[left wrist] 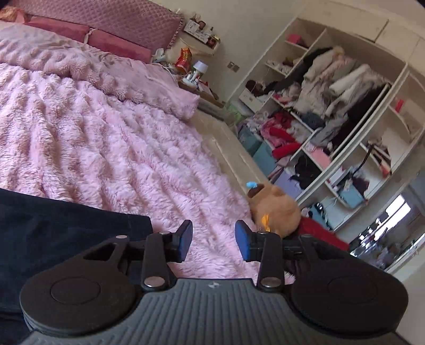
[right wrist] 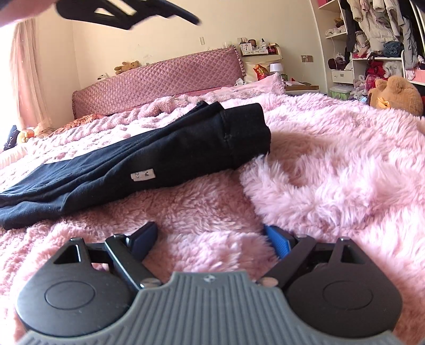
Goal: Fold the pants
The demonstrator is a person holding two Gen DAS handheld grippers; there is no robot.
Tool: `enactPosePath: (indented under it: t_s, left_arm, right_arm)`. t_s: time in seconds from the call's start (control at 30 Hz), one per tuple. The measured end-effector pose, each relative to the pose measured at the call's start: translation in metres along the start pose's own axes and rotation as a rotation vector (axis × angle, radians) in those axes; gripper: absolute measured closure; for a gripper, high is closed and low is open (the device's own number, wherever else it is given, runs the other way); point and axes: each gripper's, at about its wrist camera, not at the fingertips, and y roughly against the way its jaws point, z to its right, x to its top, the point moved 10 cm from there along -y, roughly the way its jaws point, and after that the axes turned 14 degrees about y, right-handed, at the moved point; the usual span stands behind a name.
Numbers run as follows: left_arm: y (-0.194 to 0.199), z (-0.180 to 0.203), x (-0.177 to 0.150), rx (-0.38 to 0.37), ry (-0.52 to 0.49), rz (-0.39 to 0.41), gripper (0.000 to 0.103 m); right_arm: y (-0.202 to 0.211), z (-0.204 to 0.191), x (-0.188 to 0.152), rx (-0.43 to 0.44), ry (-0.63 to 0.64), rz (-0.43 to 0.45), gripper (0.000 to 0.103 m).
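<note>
Dark navy pants (right wrist: 148,154) lie folded lengthwise on the pink fluffy blanket (right wrist: 332,164), a small white label showing on the cloth. In the left wrist view one edge of the pants (left wrist: 53,233) fills the lower left. My left gripper (left wrist: 213,242) is open just to the right of that edge, over bare blanket, with nothing between its blue pads. My right gripper (right wrist: 209,241) rests open, low on the blanket in front of the pants, and holds nothing. A blurred part of the left gripper (right wrist: 124,13) passes across the top of the right wrist view.
A brown plush bear (left wrist: 276,207) sits at the bed's edge. Beyond the edge are a pale floor (left wrist: 225,140) and an open wardrobe (left wrist: 332,106) stuffed with clothes. A quilted pink headboard (right wrist: 159,79) and a cluttered nightstand (right wrist: 300,86) stand at the far end.
</note>
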Motion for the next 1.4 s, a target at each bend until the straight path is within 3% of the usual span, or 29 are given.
enactPosePath:
  t_s: [0.07, 0.2, 0.3, 0.4, 0.47, 0.53, 0.6, 0.67, 0.77, 0.87, 0.97, 1.03, 1.13, 1.17, 1.23, 1.27, 1.33, 1.4]
  left_arm:
    - [0.033, -0.015, 0.019, 0.026, 0.017, 0.048, 0.054]
    - [0.098, -0.068, 0.047, 0.246, 0.039, 0.21, 0.055]
    - [0.147, -0.106, 0.058, 0.351, 0.092, 0.346, 0.055]
    - [0.187, -0.152, 0.067, 0.455, 0.136, 0.45, 0.055]
    - [0.208, -0.191, 0.072, 0.501, 0.19, 0.477, 0.063]
    - [0.217, -0.223, 0.071, 0.442, 0.256, 0.461, 0.09]
    - [0.221, -0.248, 0.071, 0.396, 0.295, 0.464, 0.099]
    - [0.221, -0.265, 0.07, 0.396, 0.28, 0.481, 0.1]
    - [0.203, -0.286, 0.06, 0.433, 0.239, 0.418, 0.101]
    - [0.184, -0.315, 0.043, 0.453, 0.271, 0.35, 0.1]
    - [0.175, -0.339, 0.023, 0.531, 0.295, 0.254, 0.1]
    - [0.178, -0.34, 0.018, 0.544, 0.28, 0.206, 0.098]
    - [0.188, -0.341, 0.011, 0.562, 0.326, 0.172, 0.098]
    - [0.192, -0.342, 0.009, 0.56, 0.346, 0.163, 0.098]
    - [0.199, -0.343, 0.005, 0.566, 0.378, 0.13, 0.097]
    - [0.204, -0.346, 0.004, 0.599, 0.381, 0.112, 0.094]
    - [0.219, -0.349, 0.011, 0.609, 0.359, 0.17, 0.086]
    - [0.239, -0.357, 0.021, 0.539, 0.419, 0.274, 0.078]
  right_arm:
    - [0.002, 0.001, 0.0, 0.013, -0.007, -0.002, 0.019]
    - [0.006, 0.0, 0.006, 0.004, 0.031, -0.031, 0.022]
    - [0.017, -0.006, 0.018, -0.03, 0.088, -0.054, 0.031]
    - [0.041, -0.015, 0.038, -0.044, 0.146, 0.001, 0.033]
    - [0.056, -0.023, 0.054, -0.045, 0.184, 0.06, 0.041]
    - [0.074, -0.038, 0.074, -0.01, 0.24, 0.126, 0.063]
    - [0.084, -0.051, 0.092, 0.033, 0.251, 0.17, 0.077]
    - [0.082, -0.057, 0.108, 0.095, 0.201, 0.17, 0.084]
    - [0.058, -0.058, 0.134, 0.16, 0.076, 0.121, 0.092]
    - [0.019, -0.053, 0.139, 0.141, 0.103, 0.05, 0.093]
    - [-0.009, -0.034, 0.126, 0.074, 0.131, -0.054, 0.094]
    - [-0.016, -0.013, 0.102, 0.088, 0.088, -0.125, 0.103]
    - [-0.006, 0.003, 0.082, 0.081, 0.111, -0.148, 0.103]
    - [0.0, 0.006, 0.082, 0.039, 0.139, -0.135, 0.103]
    - [0.011, 0.015, 0.084, -0.127, 0.258, -0.126, 0.103]
    - [0.015, 0.019, 0.085, -0.191, 0.311, -0.126, 0.103]
    - [0.027, 0.026, 0.088, -0.227, 0.348, -0.109, 0.101]
    - [0.043, 0.021, 0.092, -0.18, 0.348, -0.067, 0.1]
